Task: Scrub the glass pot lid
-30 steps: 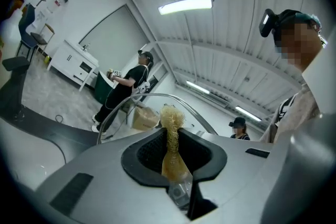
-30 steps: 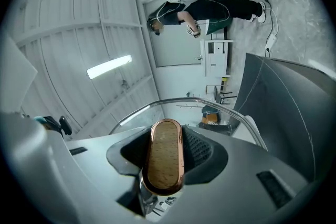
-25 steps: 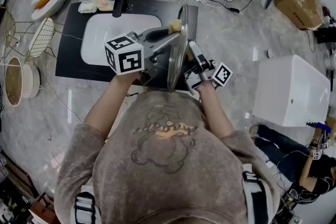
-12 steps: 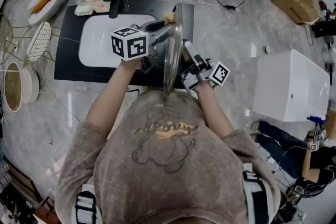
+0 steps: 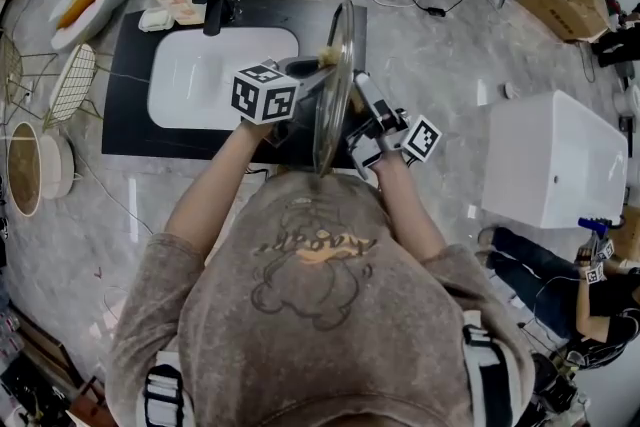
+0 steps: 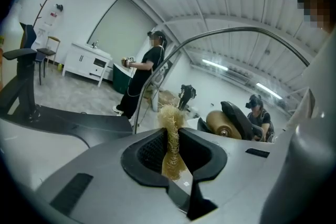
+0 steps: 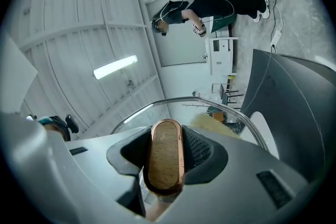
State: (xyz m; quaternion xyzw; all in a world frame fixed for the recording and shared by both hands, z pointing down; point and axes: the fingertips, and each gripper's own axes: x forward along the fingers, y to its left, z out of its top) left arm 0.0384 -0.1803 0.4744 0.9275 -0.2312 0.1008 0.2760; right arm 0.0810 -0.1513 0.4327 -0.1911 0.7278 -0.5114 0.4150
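My left gripper (image 6: pixel 175 153) is pinching a straw-coloured fibre scrubber (image 6: pixel 169 119). The tuft stands up between the two black pads, which press on it from both sides. My right gripper (image 7: pixel 167 162) is clamped on the lid's wooden knob (image 7: pixel 165 147), a long oval with a copper-coloured edge that fills the gap between its pads.

In the right gripper view the lid's metal rim arcs just above the knob, and the scrubber shows as a pale blur through the glass on the far side.

In the head view the glass pot lid (image 5: pixel 333 85) stands on edge at the centre of the frame, with the left gripper on its left face and the right gripper on its right. The scrubber touches the glass near the upper rim.

The lid hangs over the right part of a black counter (image 5: pixel 130 110). A white sink (image 5: pixel 200 80) lies to the lid's left, and a black tap (image 5: pixel 215 0) stands at the sink's upper edge.
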